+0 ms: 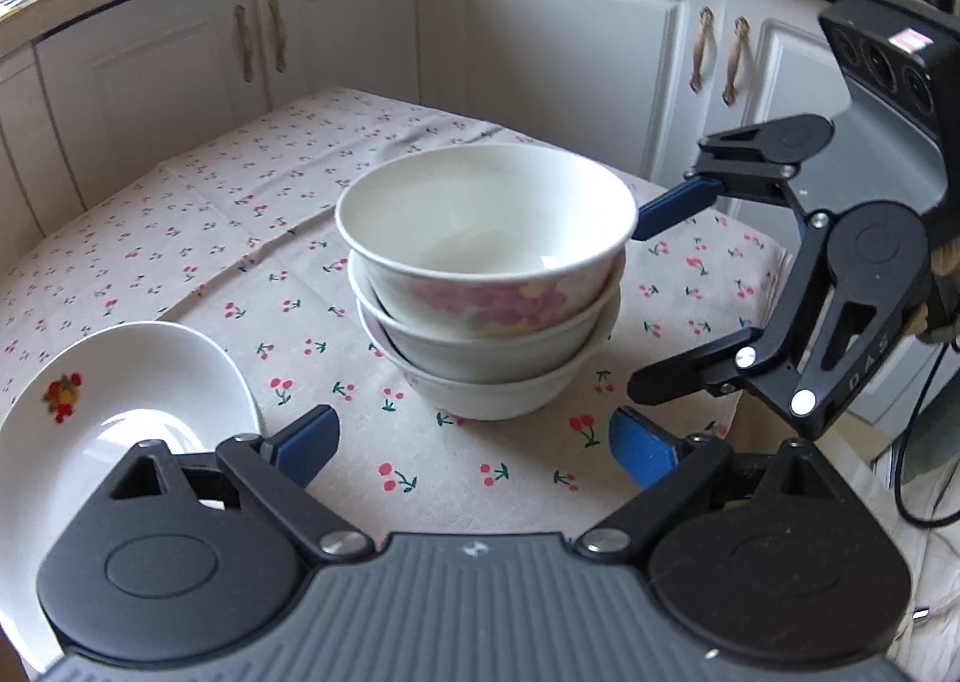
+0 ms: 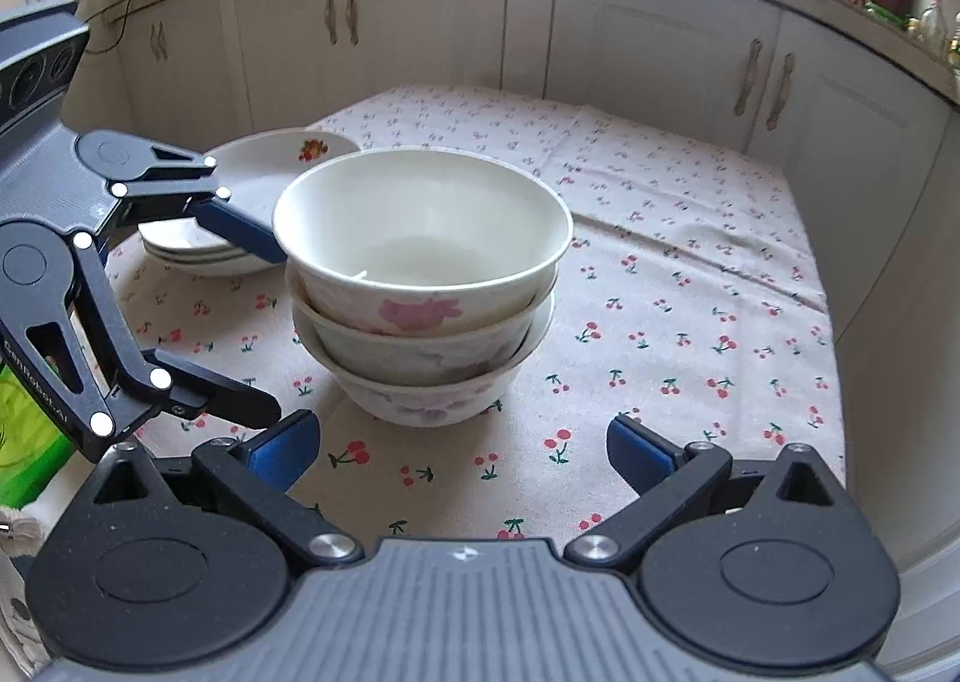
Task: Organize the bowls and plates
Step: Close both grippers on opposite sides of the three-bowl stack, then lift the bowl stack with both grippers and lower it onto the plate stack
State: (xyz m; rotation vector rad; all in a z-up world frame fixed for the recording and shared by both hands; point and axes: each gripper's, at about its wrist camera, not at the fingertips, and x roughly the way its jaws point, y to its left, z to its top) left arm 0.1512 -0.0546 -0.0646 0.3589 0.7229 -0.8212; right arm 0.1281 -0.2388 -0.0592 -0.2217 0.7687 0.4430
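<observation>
White cabinets [image 2: 660, 39] ring a table under cherry-print cloth [image 2: 690, 286]. Three bowls [image 1: 486, 286] stacked mid-table, floral one on top. Plates [image 2: 240, 202] piled just beside, on my left. My left gripper [image 1: 474, 445] wide, nothing between pads; my right gripper [image 2: 462, 445] equally wide, empty, both short of the stack.

Three white ceramic bowls with pink floral print [image 1: 486, 286] nested in one stack, centre of both views. Shallow white plates with a fruit motif [image 2: 252, 202] stacked upper left in the right wrist view: three rims show. One cherry-print cloth-covered table [image 2: 690, 292]. Two black grippers with blue pads, one per view.
</observation>
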